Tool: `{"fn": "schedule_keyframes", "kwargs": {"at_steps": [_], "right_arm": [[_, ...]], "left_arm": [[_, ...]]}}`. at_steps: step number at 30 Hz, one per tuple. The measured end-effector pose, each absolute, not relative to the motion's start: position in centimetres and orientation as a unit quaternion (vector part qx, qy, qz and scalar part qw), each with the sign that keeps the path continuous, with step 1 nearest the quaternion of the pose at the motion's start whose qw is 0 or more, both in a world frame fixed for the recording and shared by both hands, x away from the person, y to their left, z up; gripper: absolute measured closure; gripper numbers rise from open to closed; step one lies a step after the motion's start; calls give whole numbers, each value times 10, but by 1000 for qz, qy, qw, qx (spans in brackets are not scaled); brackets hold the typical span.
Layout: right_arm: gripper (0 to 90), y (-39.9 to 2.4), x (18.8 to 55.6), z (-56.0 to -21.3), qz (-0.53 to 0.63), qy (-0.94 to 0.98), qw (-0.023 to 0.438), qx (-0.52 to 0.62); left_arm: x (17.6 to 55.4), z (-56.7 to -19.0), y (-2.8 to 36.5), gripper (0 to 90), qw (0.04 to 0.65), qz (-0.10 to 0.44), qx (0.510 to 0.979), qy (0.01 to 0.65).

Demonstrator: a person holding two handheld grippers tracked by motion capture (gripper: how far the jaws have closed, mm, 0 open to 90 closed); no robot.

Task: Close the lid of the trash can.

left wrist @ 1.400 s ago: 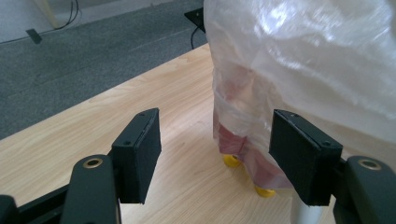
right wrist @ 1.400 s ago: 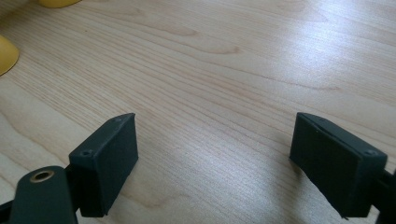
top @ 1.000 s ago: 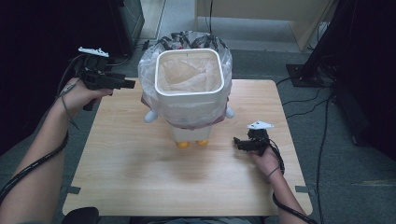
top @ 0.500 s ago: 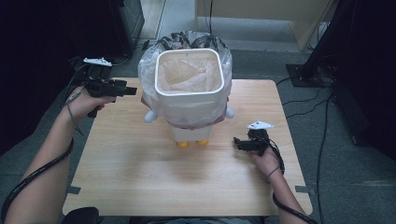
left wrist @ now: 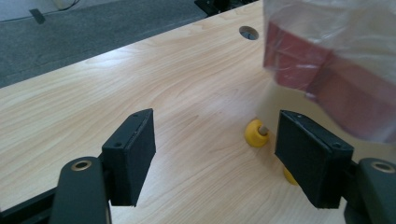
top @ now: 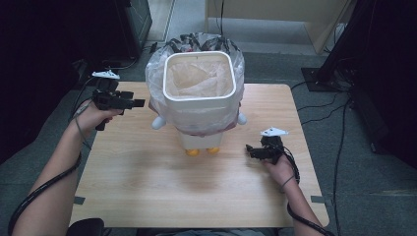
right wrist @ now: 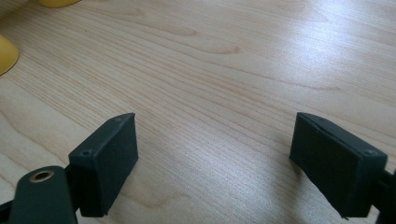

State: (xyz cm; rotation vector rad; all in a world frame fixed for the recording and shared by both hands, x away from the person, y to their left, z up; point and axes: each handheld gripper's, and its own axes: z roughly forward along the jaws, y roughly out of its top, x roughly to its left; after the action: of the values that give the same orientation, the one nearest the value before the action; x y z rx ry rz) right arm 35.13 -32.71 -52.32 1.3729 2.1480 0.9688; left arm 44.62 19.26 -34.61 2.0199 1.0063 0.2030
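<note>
A white square bin point(top: 197, 99) lined with a clear plastic bag point(top: 162, 105) stands at the back middle of the wooden table point(top: 147, 191), on small yellow feet point(top: 193, 152). My left gripper point(top: 139, 103) hovers left of the bin and points at it. Its jaws have just been opening and nothing is between them. In the left gripper view the gripper point(left wrist: 217, 158) stands open over bare wood, with a yellow foot point(left wrist: 256, 133) and the bag point(left wrist: 327, 60) beyond. My right gripper point(top: 250, 149) rests low by the bin's right front, open point(right wrist: 215, 163) and holding nothing.
The bin has white stubby arms point(top: 158, 122) at its sides. A cable hole point(left wrist: 248, 32) sits in the tabletop behind the bin. Cables and dark equipment point(top: 344, 98) lie on the floor to the right. A yellow foot point(right wrist: 7, 53) shows at the right gripper view's left edge.
My left hand has come down toward the table beside the bin, and its jaws stand a little wider. The right hand and the bin have not moved.
</note>
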Motion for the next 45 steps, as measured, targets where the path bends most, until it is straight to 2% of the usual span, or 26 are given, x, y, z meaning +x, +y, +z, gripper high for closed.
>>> {"fn": "schedule_keyframes", "kwargs": {"at_steps": [10,17,19,23,24,25,31,45], "right_arm": [[148,-327,351,-523,348,771,206,493],[148,-327,351,-523,348,770,206,493],[148,-327,351,-523,348,770,205,493],[148,-327,351,-523,348,771,205,493],[148,-327,351,-523,348,770,206,493],[148,-327,351,-523,348,770,205,493],[148,-327,351,-523,348,770,205,493],[148,-327,351,-523,348,770,206,493]], "left_arm": [[445,-363,192,272,403,88,815,406],[443,-384,193,243,385,57,824,412],[443,-389,194,185,387,43,820,420],[442,-395,195,174,396,44,816,418],[442,-397,195,105,396,42,816,419],[441,-401,194,91,392,49,817,419],[439,-411,193,93,390,68,821,412],[435,-436,190,93,401,54,818,410]]}}
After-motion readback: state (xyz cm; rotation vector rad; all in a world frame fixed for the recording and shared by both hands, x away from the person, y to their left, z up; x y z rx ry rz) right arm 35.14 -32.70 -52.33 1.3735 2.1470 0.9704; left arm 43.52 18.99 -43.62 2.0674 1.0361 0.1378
